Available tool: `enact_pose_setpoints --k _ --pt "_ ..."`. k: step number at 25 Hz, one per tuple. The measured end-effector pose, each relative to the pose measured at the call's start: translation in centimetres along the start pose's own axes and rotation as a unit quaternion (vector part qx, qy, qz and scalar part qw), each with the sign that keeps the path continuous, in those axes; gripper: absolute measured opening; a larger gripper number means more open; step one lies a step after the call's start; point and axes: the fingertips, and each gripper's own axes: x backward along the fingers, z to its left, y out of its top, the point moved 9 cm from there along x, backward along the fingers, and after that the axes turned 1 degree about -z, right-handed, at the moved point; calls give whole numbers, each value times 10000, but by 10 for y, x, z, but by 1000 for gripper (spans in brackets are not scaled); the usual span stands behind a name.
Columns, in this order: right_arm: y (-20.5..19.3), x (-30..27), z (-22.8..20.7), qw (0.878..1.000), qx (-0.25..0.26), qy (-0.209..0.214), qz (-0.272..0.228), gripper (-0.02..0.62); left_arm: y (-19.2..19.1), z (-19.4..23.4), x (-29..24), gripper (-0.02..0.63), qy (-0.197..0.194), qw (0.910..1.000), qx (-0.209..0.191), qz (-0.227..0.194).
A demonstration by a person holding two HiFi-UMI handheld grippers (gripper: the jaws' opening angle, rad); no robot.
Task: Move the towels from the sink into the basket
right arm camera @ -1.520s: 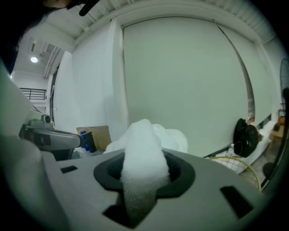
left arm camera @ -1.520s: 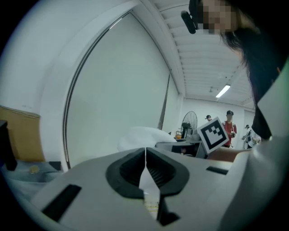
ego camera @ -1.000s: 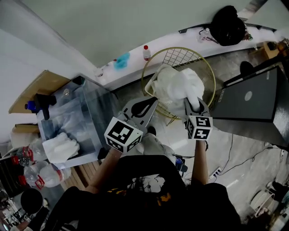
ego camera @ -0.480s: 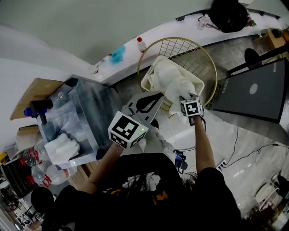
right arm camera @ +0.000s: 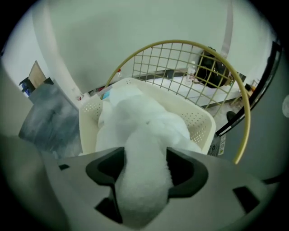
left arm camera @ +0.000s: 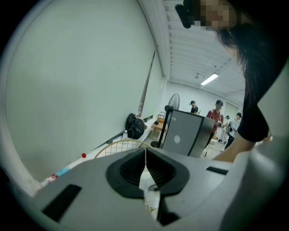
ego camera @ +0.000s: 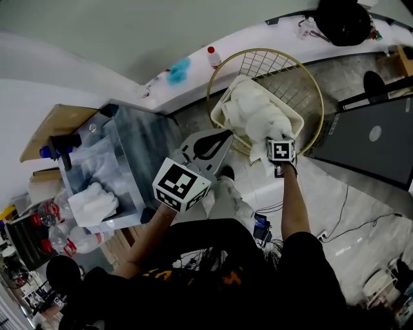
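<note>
A white perforated basket [ego camera: 294,120] [right arm camera: 201,121] stands on the floor inside a gold wire frame [ego camera: 312,82], piled with white towels [ego camera: 253,111] [right arm camera: 135,113]. My right gripper [ego camera: 276,143] [right arm camera: 144,168] points steeply down over the basket's near edge. Its jaws have just been opening, and a thick fold of towel still lies between them, joined to the pile. Another white towel [ego camera: 93,205] lies in the steel sink [ego camera: 139,151] at the left. My left gripper [ego camera: 218,136] [left arm camera: 145,153] hangs between sink and basket, shut and holding nothing.
A dark cabinet [ego camera: 371,138] stands right of the basket. A red-capped bottle [ego camera: 212,57] and a black bag [ego camera: 345,19] sit on the wall ledge. Plastic bottles [ego camera: 64,238] lie left of the sink. Cables cross the floor. People stand far off in the left gripper view.
My right gripper has come down with the towel from above the basket onto the pile. My left gripper has sunk a little.
</note>
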Motion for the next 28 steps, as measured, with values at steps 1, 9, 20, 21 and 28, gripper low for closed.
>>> enact_pose_setpoints --k 1,9,20,21,28 --pt "1 7 -1 9999 -15 -21 -138 293 -1 1 1 11 25 10000 9 -8" --pt "34 108 21 9816 -72 461 -1853 198 0 0 15 11 159 9997 76 -185" --pt "85 250 123 9212 527 1281 -3637 94 2 -3 83 11 656 9955 153 -673" --pt "89 259 137 9155 639 1404 -3715 91 1 -2 95 11 737 9944 177 -738" --pt "92 300 247 8830 1394 2082 -3969 91 -18 1 197 11 1342 9841 333 -1113"
